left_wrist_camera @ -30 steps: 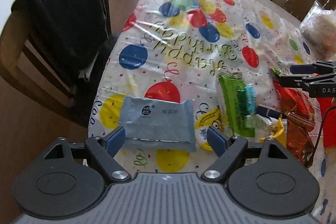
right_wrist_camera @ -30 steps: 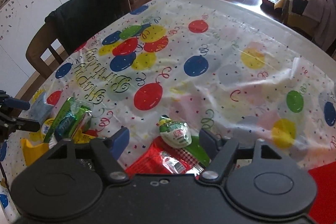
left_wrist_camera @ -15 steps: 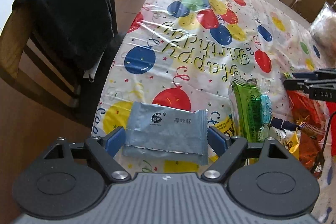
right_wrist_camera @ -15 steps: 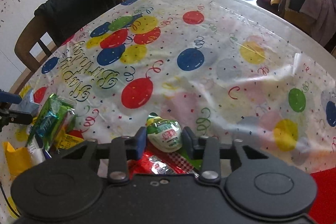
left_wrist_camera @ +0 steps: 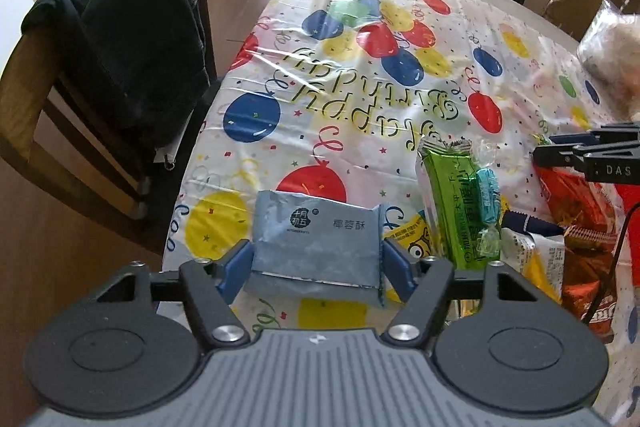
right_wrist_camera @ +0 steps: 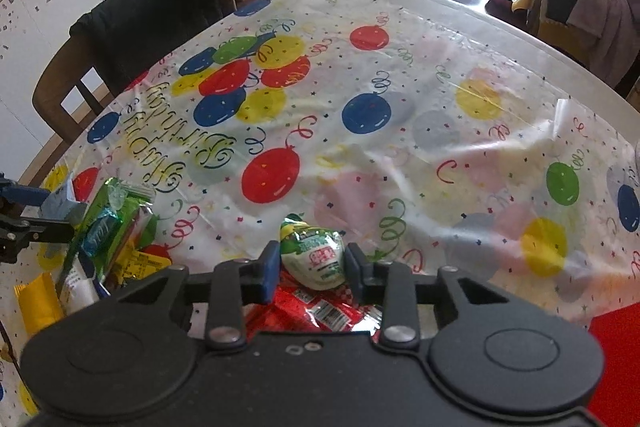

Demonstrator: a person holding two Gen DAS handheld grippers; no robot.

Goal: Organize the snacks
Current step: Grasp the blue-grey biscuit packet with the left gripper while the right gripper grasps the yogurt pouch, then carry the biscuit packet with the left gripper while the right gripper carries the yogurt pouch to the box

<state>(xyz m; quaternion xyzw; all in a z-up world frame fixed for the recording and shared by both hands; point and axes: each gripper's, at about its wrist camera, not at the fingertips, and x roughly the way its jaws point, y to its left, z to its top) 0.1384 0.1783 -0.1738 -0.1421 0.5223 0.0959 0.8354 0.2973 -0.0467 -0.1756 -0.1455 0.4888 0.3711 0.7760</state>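
Observation:
A blue-grey snack packet point(left_wrist_camera: 316, 243) lies near the table's left edge between the blue fingers of my left gripper point(left_wrist_camera: 317, 265). Its jaws are closing, and the pads touch both short edges, with the right edge curled up. My right gripper point(right_wrist_camera: 312, 267) is shut on a green-and-white egg-shaped snack point(right_wrist_camera: 314, 253), held over red packets point(right_wrist_camera: 320, 311). A green wafer pack point(left_wrist_camera: 452, 203) with a teal candy point(left_wrist_camera: 486, 191) on it lies between the two grippers. The right gripper's fingers point(left_wrist_camera: 580, 155) show at the right edge of the left wrist view.
A balloon-print birthday tablecloth point(right_wrist_camera: 400, 87) covers the table. A wooden chair with a black jacket point(left_wrist_camera: 120, 47) stands at the table's left side. Yellow and red-orange packets point(left_wrist_camera: 576, 211) are piled beside the green pack. A clear bag point(left_wrist_camera: 612, 55) sits far right.
The left jaws have come in from wide open to the edges of the blue-grey packet. The right jaws have shut on the egg-shaped snack.

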